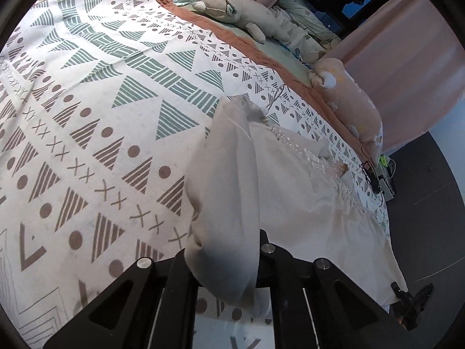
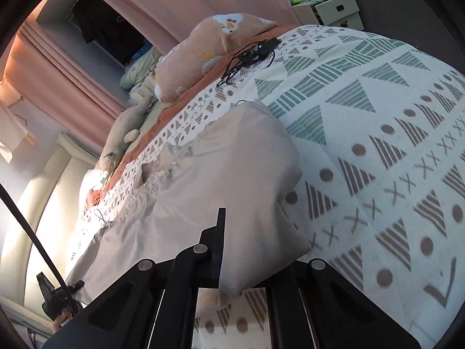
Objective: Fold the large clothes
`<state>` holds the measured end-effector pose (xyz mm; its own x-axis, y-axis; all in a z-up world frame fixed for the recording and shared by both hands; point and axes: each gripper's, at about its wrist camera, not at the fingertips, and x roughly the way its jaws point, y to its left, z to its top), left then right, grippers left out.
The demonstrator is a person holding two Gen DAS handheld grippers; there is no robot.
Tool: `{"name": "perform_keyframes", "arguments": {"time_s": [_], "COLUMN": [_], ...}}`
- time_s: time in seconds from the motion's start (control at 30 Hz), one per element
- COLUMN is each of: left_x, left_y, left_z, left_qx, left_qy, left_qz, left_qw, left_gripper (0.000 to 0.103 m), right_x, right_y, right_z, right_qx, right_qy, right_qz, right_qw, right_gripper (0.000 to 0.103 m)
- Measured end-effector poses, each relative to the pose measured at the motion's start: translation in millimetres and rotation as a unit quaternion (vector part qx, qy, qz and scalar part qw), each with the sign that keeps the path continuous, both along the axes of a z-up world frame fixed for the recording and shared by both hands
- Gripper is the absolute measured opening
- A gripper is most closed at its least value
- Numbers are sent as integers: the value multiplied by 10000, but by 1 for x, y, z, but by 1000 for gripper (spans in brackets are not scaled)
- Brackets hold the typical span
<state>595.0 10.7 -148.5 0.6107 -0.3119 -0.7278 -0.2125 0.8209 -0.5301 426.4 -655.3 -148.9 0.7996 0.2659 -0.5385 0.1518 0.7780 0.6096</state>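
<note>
The left gripper [image 1: 232, 264] is clenched on a corner of the cloth [image 1: 290, 203] and holds it up off the bed [image 1: 87, 116]. The right gripper [image 2: 229, 261] pinches another corner of the same cream cloth [image 2: 226, 174], and that corner is lifted too. The rest of the cloth lies spread on the bed, reaching away to the far side. A shiny, sparkly strip [image 1: 314, 157] runs along the cloth's far part. The bed has a white cover with green and brown triangles, dots and crosses. On the far edge of the bed lie a grey soft toy [image 1: 247, 14], a pink soft toy [image 2: 203, 55] and some black wires [image 2: 250, 55]. Pink curtains [image 2: 72, 81] hang behind the bed. A small cream drawer box [image 2: 331, 8] stands past the bed.
</note>
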Motion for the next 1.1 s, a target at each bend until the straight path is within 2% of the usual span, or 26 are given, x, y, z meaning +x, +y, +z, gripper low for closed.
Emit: {"name": "perform_keyframes", "arguments": {"time_s": [0.23,0.53,0.87,1.1], "left_x": [-62,-148,-220,-251], "left_y": [22,55,79,93], "left_z": [15,15,17,14], "left_qx": [-12,-232,-459,-530], "left_qy": [-54,-98,-188,-133], "left_qz": [28,130,206,183], "left_qw": [10000,9996,9986,9983], "left_gripper": [9,9,9,9], "right_x": [-55,-132,-206,-235], "right_y": [8,19,15,17], "right_z": [14,25,6,-7], "right_qx": [80,220,764,997], "right_qy": [80,39,-5,-37], "right_qz": [154,316,336,346], "right_qw": [9998,9992,9965,9944], "right_gripper": [1,1,1,1]}}
